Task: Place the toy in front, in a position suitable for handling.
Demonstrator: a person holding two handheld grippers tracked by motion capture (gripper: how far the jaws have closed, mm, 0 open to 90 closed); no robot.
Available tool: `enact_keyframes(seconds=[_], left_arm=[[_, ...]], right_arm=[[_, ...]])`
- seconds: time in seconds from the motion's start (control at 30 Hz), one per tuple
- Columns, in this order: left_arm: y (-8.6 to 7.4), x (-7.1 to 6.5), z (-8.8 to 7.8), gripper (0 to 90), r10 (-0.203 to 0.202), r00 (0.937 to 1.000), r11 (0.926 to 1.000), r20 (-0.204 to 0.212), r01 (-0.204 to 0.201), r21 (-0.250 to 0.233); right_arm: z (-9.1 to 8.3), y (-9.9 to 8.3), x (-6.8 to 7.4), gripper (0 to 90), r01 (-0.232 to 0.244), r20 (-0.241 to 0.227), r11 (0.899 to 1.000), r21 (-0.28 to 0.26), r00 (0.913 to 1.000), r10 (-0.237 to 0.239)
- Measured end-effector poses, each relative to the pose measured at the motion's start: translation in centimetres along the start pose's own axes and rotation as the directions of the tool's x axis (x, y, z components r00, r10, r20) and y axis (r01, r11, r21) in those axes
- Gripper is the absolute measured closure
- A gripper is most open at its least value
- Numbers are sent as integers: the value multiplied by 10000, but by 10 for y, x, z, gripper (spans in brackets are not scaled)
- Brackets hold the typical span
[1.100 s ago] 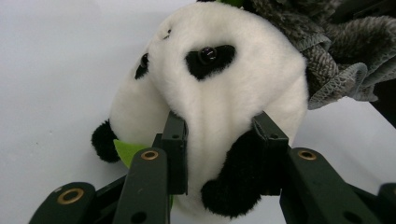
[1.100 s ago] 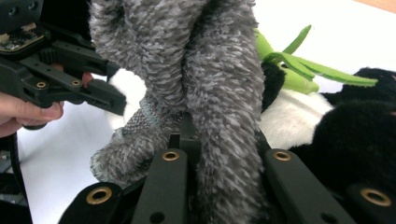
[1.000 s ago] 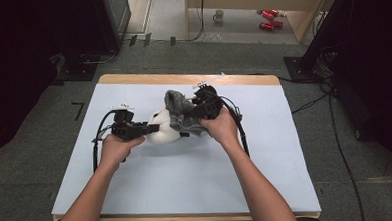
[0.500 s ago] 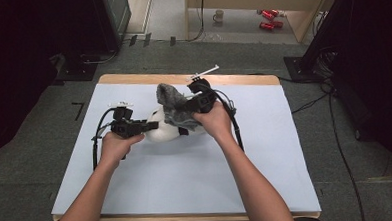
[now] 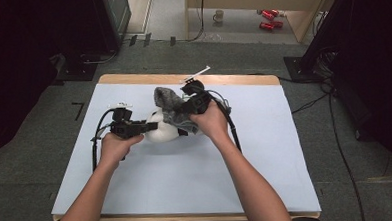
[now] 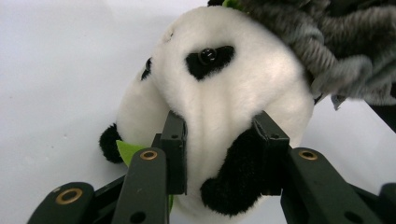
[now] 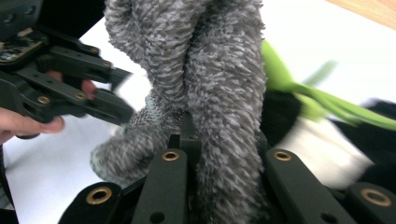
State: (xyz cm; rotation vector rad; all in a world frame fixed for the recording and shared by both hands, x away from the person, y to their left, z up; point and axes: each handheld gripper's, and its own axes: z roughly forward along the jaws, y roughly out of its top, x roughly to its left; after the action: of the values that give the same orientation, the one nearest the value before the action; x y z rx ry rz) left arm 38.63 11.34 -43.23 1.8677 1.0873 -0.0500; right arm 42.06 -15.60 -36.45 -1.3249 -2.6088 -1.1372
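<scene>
On the pale blue table [image 5: 267,177], the left tool [image 6: 219,135] is clamped on the head of the white and black plush panda [image 6: 224,88], pinning it down. To its right, the right tool [image 7: 196,135] is closed tight on the fuzzy grey knitted cloth [image 7: 205,60] draped over the panda's far side. If the cloth snags on the plush, pulling could drag the panda out of the left grip, since soft fur gives under the pads.

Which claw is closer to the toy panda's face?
Left. The left claw is clamped right on the toy panda, squeezing its face. The right claw is at the panda's other end, gripping the fuzzy grey cloth draped over it.
</scene>
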Motion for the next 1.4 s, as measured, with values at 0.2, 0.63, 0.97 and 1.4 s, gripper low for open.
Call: enact_keyframes(seconds=[0.2, 0.63, 0.97, 1.4], left_arm=[[0, -1, 0, 637, 85, 9999, 10000, 78, -85, -24], [0, -2, 1, 638, 55, 9999, 9999, 112, -54, -96], [-1, -5, 0, 636, -2, 10000, 9999, -39, 2, -102], [-4, -12, -2, 623, 543, 9984, 9977, -173, -550, -403]], right_arm=[[-28, -10, -25, 778, -393, 304, 9989, -255, 9987, 401], [-65, -24, -58, 778, -919, 484, 9922, -843, 9942, 962], [-100, -6, -39, 778, -760, 452, 9842, -1598, 9954, 842], [-5, 32, 36, 777, -26, -935, 9983, -583, 9956, -28]])
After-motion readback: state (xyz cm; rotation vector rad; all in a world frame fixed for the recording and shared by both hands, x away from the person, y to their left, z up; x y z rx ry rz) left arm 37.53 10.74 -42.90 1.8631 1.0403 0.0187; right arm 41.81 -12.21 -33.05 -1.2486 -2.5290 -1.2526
